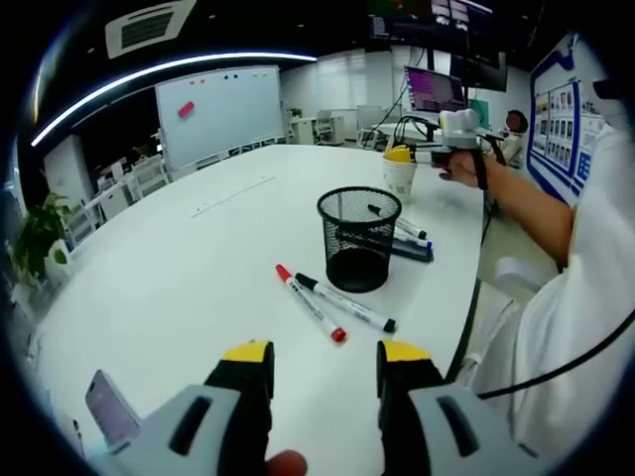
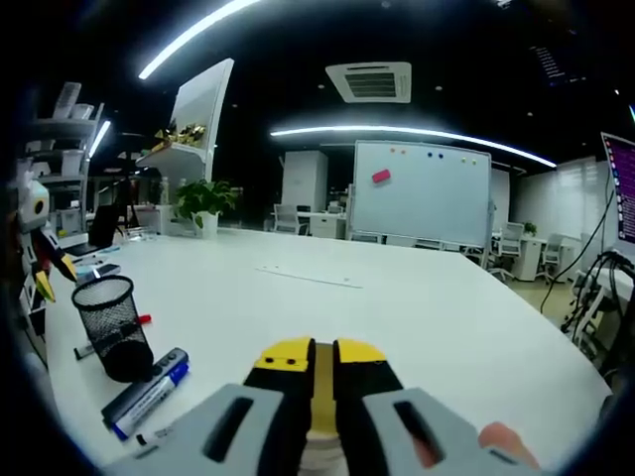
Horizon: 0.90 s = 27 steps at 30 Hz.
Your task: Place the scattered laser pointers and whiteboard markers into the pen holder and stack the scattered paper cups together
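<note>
Left gripper (image 1: 324, 359) jaws apart above white table (image 1: 179, 288) near edge; right gripper (image 2: 322, 355) clamped on white paper cup (image 1: 400, 178) rim; black mesh pen holder (image 1: 358, 238) beside red-capped and black-capped markers (image 1: 327, 301)

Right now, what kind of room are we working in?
Most likely an open-plan office or meeting area: a large white table, a rolling whiteboard behind it, rows of desks and office chairs, plus a ceiling air-conditioning vent.
</note>
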Each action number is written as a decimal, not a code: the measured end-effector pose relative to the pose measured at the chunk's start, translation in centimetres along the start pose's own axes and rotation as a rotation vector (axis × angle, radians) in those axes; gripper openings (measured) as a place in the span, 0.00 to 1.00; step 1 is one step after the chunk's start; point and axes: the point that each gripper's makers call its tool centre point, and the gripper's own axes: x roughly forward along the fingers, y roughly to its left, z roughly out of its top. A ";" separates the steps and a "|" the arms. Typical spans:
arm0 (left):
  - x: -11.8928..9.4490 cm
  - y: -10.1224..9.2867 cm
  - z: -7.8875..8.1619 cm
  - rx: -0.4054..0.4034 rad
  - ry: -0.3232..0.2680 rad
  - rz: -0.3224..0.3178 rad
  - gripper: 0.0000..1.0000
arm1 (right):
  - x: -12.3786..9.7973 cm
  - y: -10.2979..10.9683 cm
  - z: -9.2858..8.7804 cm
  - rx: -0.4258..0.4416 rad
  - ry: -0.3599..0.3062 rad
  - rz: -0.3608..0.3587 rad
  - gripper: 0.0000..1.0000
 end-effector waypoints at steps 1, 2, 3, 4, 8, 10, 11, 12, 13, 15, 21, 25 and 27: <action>0.0 0.0 0.0 0.000 0.000 0.000 0.43 | 0.0 0.0 0.0 0.001 0.000 0.000 0.09; 0.0 0.0 0.0 -0.001 0.000 0.000 0.43 | 0.0 0.0 0.0 0.002 -0.002 0.001 0.11; 0.0 0.0 -0.1 -0.001 0.000 0.000 0.43 | 0.0 0.0 0.1 0.004 -0.005 0.003 0.14; 0.0 0.0 -0.1 -0.001 0.001 0.000 0.43 | 0.0 0.1 0.2 0.004 -0.007 0.006 0.17; -0.1 0.0 -0.1 -0.002 0.001 0.001 0.43 | 0.0 0.3 0.3 -0.006 -0.006 0.011 0.18; -0.1 0.0 -0.1 -0.002 0.000 0.001 0.43 | 0.0 0.3 0.3 -0.007 -0.004 0.012 0.18; -0.1 0.0 -0.1 -0.002 -0.001 0.001 0.43 | 0.0 0.3 0.3 -0.008 -0.003 0.012 0.18; -0.1 0.0 -0.1 -0.002 -0.001 0.001 0.43 | -0.1 0.4 0.3 -0.010 -0.003 0.013 0.18; -0.1 0.0 -0.1 -0.001 -0.001 0.001 0.43 | -0.1 0.5 0.3 -0.010 -0.003 0.014 0.18; -0.1 0.0 -0.1 -0.002 -0.003 0.002 0.43 | -0.1 0.7 0.4 -0.012 -0.003 0.019 0.18; -0.2 0.0 0.0 -0.001 -0.006 0.003 0.43 | -0.1 0.6 0.4 -0.018 -0.001 0.019 0.20; -0.2 0.2 0.0 -0.003 -0.007 0.007 0.43 | 0.0 0.5 0.4 -0.016 -0.001 0.019 0.21; -0.2 0.2 0.0 -0.003 -0.008 0.008 0.43 | 0.0 0.6 0.5 -0.018 -0.001 0.023 0.22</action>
